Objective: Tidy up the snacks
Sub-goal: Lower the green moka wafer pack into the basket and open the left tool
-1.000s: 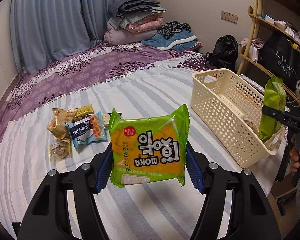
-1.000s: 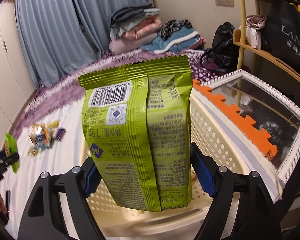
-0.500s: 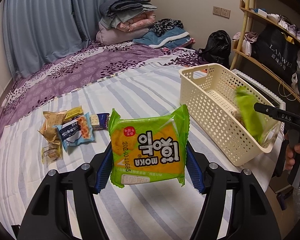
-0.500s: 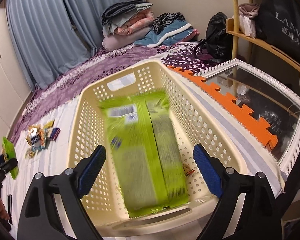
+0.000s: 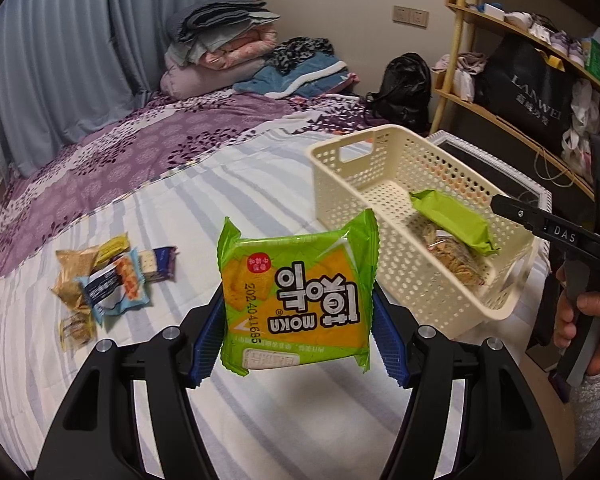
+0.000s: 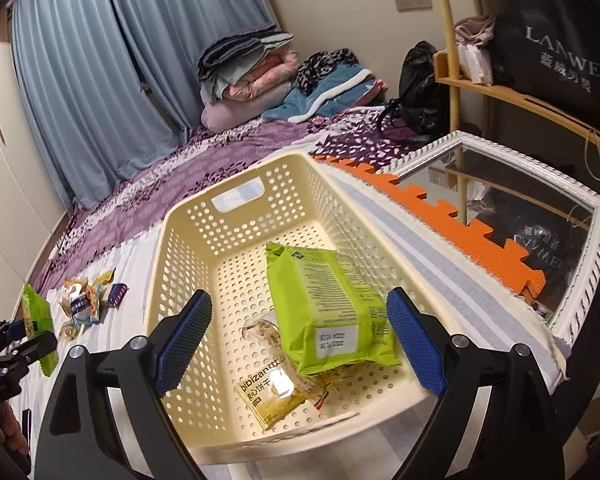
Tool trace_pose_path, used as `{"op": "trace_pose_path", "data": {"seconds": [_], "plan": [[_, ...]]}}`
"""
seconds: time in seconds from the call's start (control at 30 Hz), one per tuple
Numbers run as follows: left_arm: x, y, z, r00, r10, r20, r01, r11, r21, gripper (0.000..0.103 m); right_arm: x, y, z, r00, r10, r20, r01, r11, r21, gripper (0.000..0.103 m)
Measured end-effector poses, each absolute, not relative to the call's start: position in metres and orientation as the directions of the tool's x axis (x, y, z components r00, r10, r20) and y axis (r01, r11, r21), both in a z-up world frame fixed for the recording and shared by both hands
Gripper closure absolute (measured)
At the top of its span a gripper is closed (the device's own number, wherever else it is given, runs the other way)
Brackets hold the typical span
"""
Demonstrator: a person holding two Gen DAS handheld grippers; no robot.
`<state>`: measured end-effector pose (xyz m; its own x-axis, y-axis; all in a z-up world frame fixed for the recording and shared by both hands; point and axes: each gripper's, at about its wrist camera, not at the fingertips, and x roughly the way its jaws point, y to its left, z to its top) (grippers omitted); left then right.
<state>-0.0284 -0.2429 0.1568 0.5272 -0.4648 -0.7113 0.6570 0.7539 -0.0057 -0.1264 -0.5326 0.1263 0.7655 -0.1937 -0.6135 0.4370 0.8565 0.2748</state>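
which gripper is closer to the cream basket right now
Right. The right gripper hangs open just over the near end of the cream basket; the left gripper, clamping a green cracker pack, sits beside it over the bed.

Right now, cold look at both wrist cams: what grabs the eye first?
The green-and-orange snack pack, clamped upright in the left gripper above the striped bedspread, fills the left wrist view. In the right wrist view, the cream basket holds a lime-green bag lying across a clear biscuit pack, below the open right gripper. A small heap of loose snacks waits on the bed.
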Motion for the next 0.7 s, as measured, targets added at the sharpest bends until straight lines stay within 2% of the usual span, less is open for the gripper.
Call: {"op": "trace_pose_path", "data": {"seconds": [0.7], "plan": [[-0.070,-0.380,0.158,0.375,-0.630,-0.680,0.857,0.515,-0.005,0.035,-0.177,-0.559,0.122,0.774,-0.258,-0.579,0.513,0.792,0.332,0.015]]}}
